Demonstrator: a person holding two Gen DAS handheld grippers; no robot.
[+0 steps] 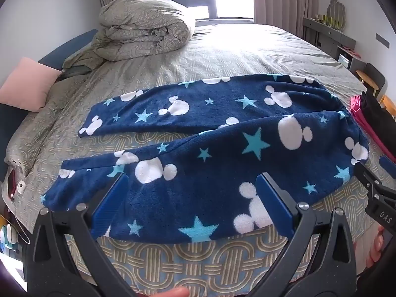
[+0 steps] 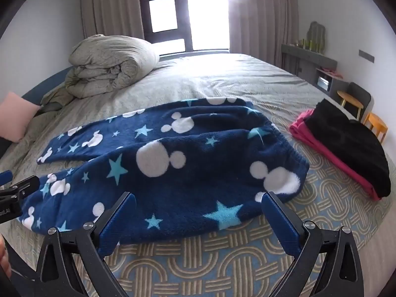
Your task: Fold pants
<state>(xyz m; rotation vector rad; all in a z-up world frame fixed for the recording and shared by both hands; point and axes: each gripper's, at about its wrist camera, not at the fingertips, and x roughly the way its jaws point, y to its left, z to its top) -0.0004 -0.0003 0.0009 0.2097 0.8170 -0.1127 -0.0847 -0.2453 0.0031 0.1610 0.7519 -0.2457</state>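
Near bed (image 1: pixel 222 57) front edge: fleece pants (image 1: pixel 222 128) flat, legs splayed, soft and floppy, best pinched at near leg hem and waistband, left gripper (image 1: pixel 190 203) and right gripper (image 2: pixel 198 220) both agape, empty.

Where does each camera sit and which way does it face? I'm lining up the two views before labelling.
Left wrist: rides the open left gripper, angled down at the pants legs; a fingertip shows below.
Right wrist: rides the open right gripper, angled down at the pants' waist end, beside folded clothes.
Shared: the bed, rolled duvet, window, and each other's gripper at the frame edge.
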